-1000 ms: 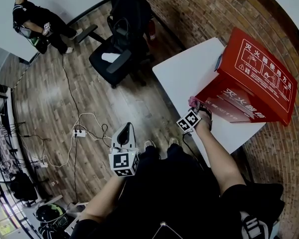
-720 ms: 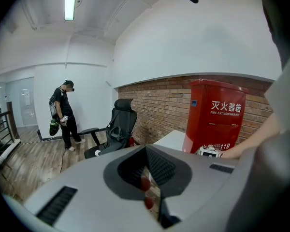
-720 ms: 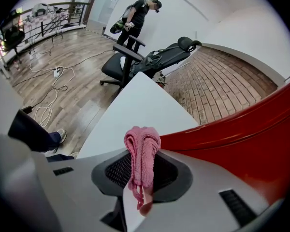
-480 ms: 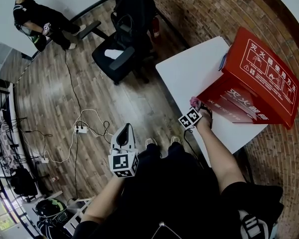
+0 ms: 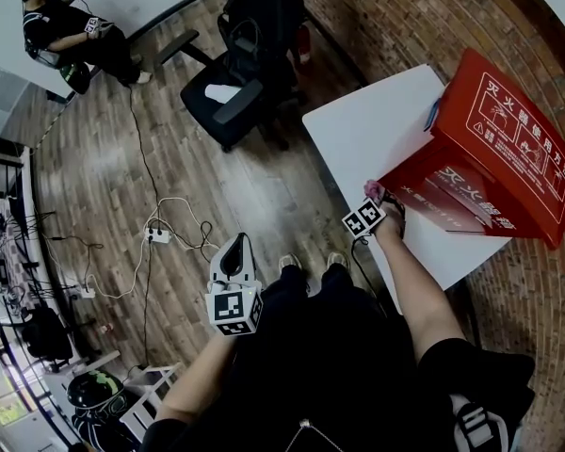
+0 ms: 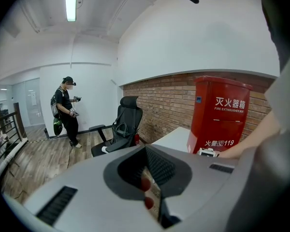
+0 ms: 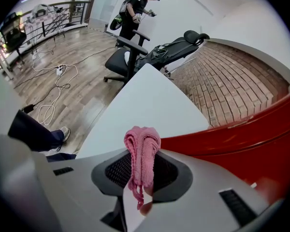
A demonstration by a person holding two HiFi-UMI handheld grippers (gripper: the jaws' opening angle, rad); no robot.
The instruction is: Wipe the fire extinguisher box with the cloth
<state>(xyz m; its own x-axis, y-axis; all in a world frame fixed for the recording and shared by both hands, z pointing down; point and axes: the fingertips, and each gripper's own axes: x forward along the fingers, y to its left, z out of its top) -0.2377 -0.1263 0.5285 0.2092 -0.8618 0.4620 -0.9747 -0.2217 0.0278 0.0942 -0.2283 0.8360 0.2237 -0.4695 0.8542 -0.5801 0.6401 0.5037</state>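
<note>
Wooden floor (image 5: pixel 104 158) and brick wall (image 5: pixel 405 17) are seen around a white table (image 5: pixel 377 135). A red fire extinguisher box (image 5: pixel 504 149) is stood on the table's far end, against the wall, with white print on its faces. A black office chair (image 5: pixel 235 92) is parked on the floor off the table's far corner. A person (image 5: pixel 66 36) in dark clothes is seen well apart, near the white wall. A power strip with cables (image 5: pixel 155 236) is laid on the floor.

Right hand-held gripper (image 5: pixel 372 196) is held over the table's near edge, at the lower front corner of the box. Its jaws are clamped on a pink cloth (image 7: pixel 142 151), bunched and stuck up out of the jaws, with a loose strand hung below. The cloth is seen just beside the red face of the box; contact cannot be confirmed.

Left hand-held gripper (image 5: pixel 234 250) is held low over the floor, well apart from table and box. Its jaws are closed together with nothing between them.
</note>
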